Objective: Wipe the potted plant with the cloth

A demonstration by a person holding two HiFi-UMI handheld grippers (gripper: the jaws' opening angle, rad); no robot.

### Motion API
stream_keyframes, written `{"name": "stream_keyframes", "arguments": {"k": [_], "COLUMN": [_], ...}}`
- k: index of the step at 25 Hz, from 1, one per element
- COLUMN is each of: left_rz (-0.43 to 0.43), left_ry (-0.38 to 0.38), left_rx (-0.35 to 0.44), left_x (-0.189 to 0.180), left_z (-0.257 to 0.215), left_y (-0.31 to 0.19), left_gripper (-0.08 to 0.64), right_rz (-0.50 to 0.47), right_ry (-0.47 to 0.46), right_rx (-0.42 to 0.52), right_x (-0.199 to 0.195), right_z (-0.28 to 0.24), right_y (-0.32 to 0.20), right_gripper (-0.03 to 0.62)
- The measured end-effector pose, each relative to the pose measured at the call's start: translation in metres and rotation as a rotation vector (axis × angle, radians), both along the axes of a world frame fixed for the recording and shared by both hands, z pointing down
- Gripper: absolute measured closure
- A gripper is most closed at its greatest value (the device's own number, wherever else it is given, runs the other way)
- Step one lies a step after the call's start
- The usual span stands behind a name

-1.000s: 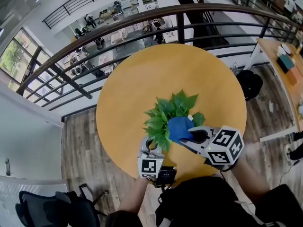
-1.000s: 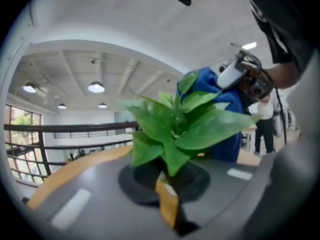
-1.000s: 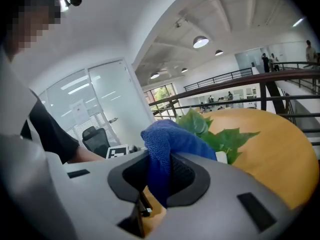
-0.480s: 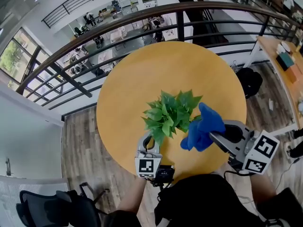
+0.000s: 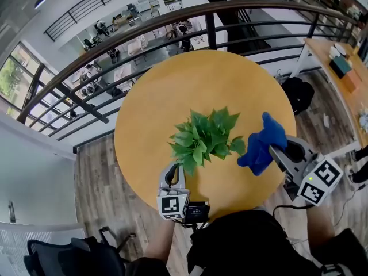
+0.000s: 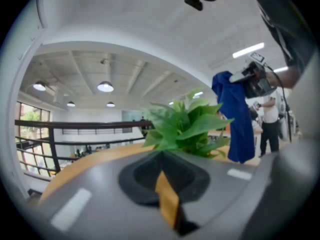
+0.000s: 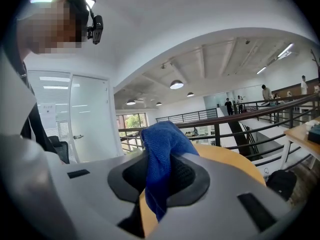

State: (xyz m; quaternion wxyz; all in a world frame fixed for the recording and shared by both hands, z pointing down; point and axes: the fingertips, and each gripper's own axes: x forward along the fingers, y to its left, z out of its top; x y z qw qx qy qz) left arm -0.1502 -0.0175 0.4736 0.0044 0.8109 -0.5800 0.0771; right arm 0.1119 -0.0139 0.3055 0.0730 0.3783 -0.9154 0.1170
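The right hand-held gripper (image 5: 277, 152) is clamping the blue cloth (image 5: 260, 145) at frame right, just beside the potted plant (image 5: 204, 137) sitting mid-frame on the tabletop (image 5: 167, 91), while the left hand-held gripper (image 5: 173, 171) is hovering below it, jaws together, empty.

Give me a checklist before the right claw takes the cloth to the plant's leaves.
1. Cloth clamped in right claw: ok.
2. Cloth over the leaves: not ok, it hangs beside the plant.
3. Left claw shut, empty: ok.
4. Pot steadied: cannot tell, leaves hide it.
5. Plant well in from the table edge: ok.
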Motion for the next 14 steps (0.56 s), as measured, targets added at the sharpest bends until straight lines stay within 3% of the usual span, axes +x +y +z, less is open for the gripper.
{"name": "stream_keyframes", "arguments": {"k": [14], "left_rz": [-0.018], "left_ry": [-0.003], "left_rx": [0.010], "left_x": [-0.014], "left_z": [-0.008], "left_y": [0.000], "left_gripper": [0.558], "right_rz": [0.026], "right_ry": [-0.012], "right_rx": [0.004], "right_x": [-0.003], "right_z": [-0.003], "right_y": [-0.005], "right_gripper": [0.518]}}
